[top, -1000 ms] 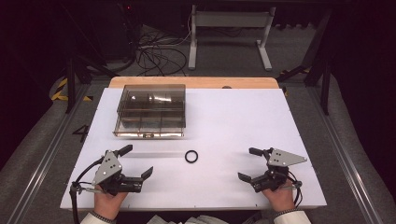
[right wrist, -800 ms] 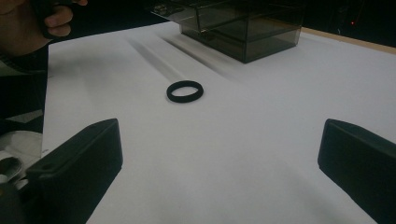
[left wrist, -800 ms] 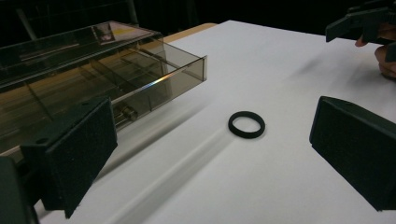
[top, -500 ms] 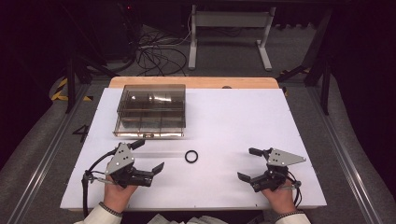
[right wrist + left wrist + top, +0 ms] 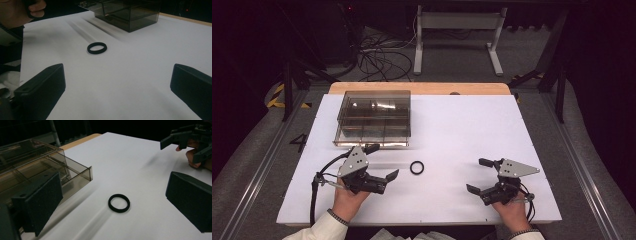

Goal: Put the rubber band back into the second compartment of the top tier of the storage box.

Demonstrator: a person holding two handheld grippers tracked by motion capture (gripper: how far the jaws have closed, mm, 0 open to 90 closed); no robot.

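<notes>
A black ring lies flat on the white table top, in front of the person's middle. My left gripper is open, a short way left of the ring and pointing at it; in the left gripper view the ring lies just ahead, between the two wide-apart pads. My right gripper is open farther to the ring's right, resting near the front edge. In the right gripper view the ring lies well ahead of the spread jaws. Neither gripper holds anything.
A smoky transparent box with compartments and a lid stands at the back left, just beyond my left gripper; the box also shows past the ring. A wooden strip borders the far edge. Cables and stands lie on the floor behind.
My left gripper has moved forward and to the right, closer to the ring, its jaws still open. The right gripper and the ring have stayed put.
</notes>
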